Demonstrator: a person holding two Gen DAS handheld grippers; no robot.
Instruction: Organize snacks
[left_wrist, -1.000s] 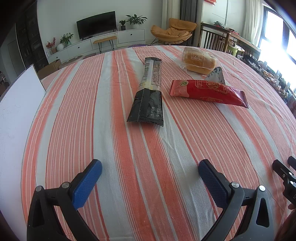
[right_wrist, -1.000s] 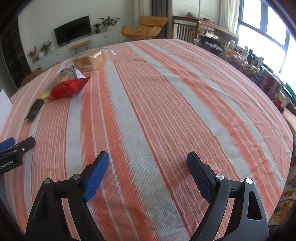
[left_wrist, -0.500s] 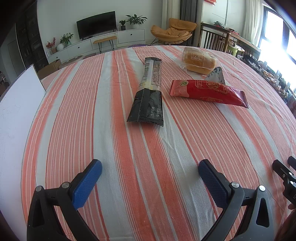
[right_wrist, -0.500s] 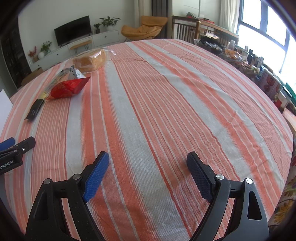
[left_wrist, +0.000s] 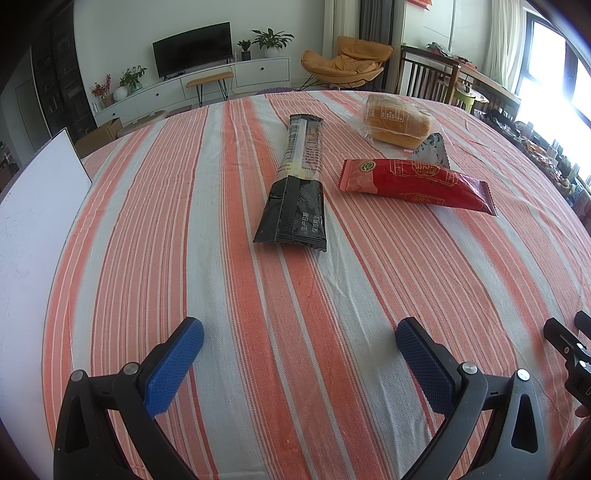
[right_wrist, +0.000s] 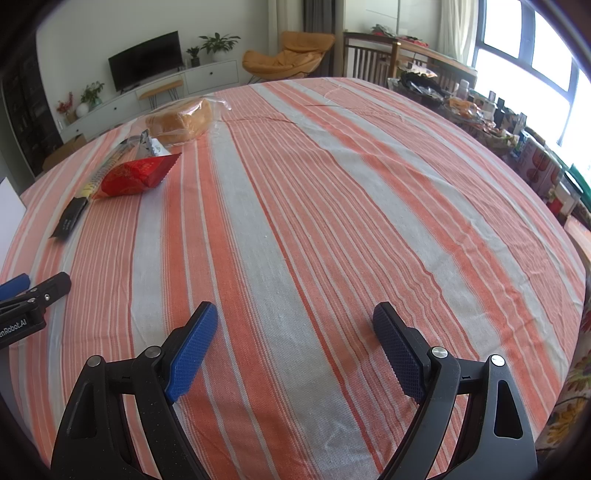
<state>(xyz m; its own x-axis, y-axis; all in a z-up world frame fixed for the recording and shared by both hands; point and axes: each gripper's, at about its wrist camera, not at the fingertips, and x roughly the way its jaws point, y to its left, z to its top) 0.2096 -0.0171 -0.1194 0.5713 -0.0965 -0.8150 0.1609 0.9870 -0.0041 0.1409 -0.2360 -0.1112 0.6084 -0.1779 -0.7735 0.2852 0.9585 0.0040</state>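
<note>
**Both claws wide, the snacks not yet touched**

We hold our left gripper (left_wrist: 299, 334) low over the near edge of the striped tabletop (left_wrist: 155, 229), jaws spread wide and holding nothing; our right gripper (right_wrist: 294, 323) sits just beside it, equally wide and empty. We judge this the opening of the job — nothing grasped yet. Ahead of the left claw, toward the middle of the tabletop, lies the long black packet (left_wrist: 297, 194), lengthwise to us. To its right the red packet (left_wrist: 417, 184) lies crosswise, apart from the black one. A small silver packet (left_wrist: 434, 149) sits partly tucked behind it, and farther back rests the bagged bread loaf (left_wrist: 397, 120). The next move, we think, calls for a forward reach to the black packet's near end — bare cloth between, nothing blocking. A white board (left_wrist: 33, 221) stands along the left edge.
</note>
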